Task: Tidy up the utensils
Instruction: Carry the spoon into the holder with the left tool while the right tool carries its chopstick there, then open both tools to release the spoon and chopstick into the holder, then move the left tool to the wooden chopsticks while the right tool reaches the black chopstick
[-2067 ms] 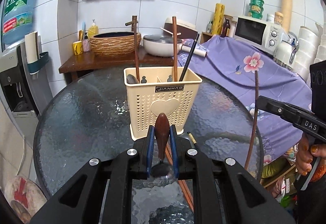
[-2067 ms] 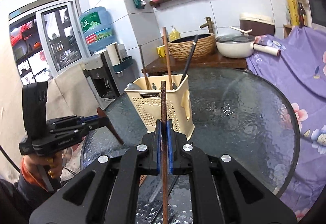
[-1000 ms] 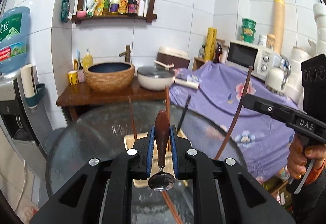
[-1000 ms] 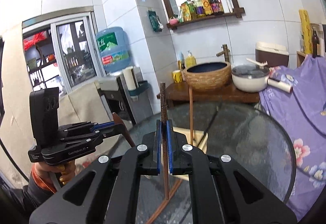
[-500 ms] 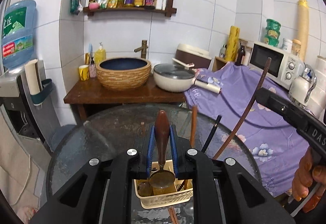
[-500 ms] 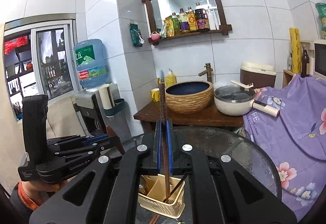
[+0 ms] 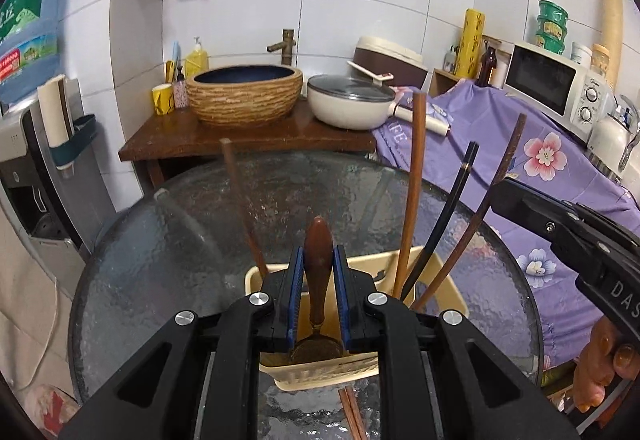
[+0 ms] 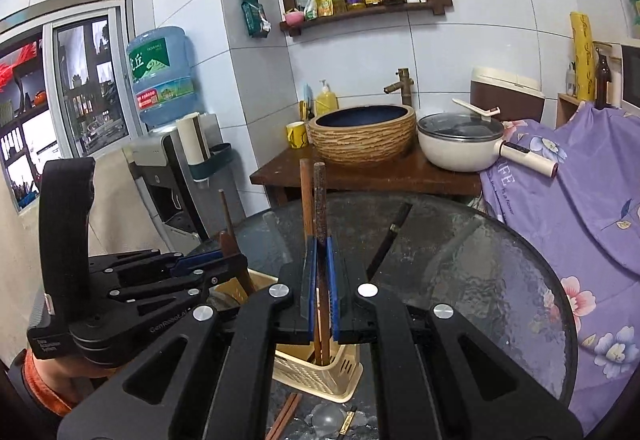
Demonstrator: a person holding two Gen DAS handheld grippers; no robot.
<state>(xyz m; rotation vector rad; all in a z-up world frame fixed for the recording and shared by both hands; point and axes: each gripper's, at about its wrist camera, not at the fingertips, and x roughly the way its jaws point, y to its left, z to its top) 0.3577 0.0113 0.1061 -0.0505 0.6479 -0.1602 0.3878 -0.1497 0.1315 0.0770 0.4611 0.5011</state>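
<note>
My left gripper (image 7: 316, 296) is clamped on a brown-handled spoon (image 7: 318, 268), its bowl hanging over the cream utensil holder (image 7: 448, 296) just below my fingertips, while to the right my right gripper (image 7: 560, 228) holds a dark chopstick (image 7: 480, 215) slanting into that holder.

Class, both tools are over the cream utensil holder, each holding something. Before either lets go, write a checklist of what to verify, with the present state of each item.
1. Left gripper grips the spoon: ok.
2. Spoon bowl over the holder: ok.
3. Right gripper grips the chopstick: ok.
4. Chopstick tip inside the holder: ok.
5. Which compartment each item is over: cannot tell.
6. Loose chopsticks lying on the table put away: not ok.
</note>
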